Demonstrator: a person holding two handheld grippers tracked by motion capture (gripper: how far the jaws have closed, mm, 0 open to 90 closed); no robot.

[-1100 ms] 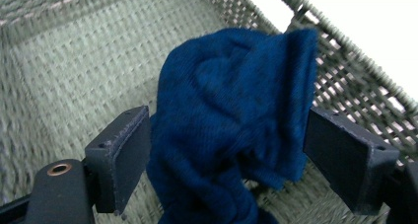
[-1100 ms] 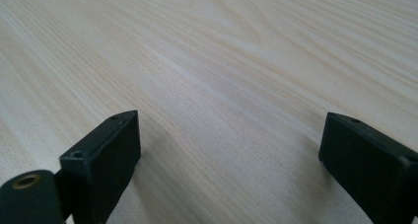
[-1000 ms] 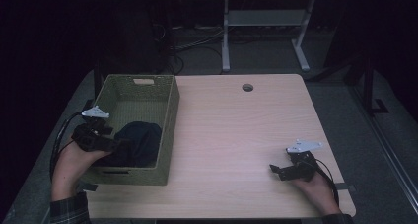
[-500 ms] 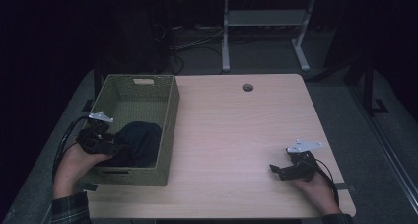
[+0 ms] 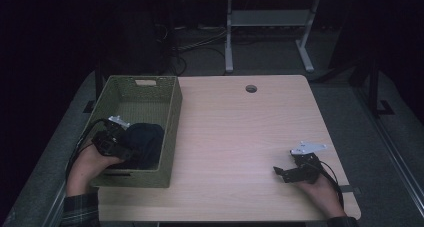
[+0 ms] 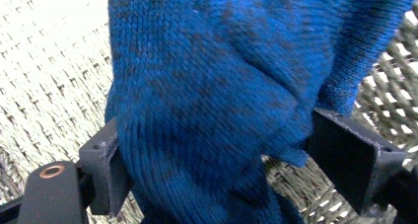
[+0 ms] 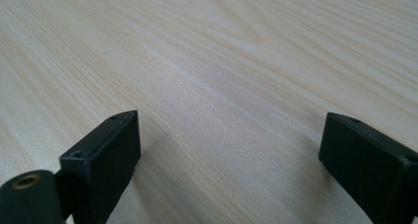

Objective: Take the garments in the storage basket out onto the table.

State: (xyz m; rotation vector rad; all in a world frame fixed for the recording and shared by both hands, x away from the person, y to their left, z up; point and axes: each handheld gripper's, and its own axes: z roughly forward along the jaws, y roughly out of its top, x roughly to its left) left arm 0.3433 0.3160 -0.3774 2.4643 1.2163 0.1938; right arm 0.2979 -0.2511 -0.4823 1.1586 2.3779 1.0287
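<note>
Gripping a blue knit garment (image 6: 207, 100) inside the woven basket (image 5: 172, 132), left gripper (image 6: 217, 169) jaws clamped, right gripper (image 7: 231, 160) jaws wide, empty

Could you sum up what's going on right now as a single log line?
left gripper: in basket, jaws around blue knit cloth | right gripper: open, low over bare table | cloth inside basket

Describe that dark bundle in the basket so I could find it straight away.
Start at the woven green basket on the left of the wooden table. At its near end lies a blue knitted garment, the soft dark heap inside. The left gripper has its jaws around a fold of it.
</note>
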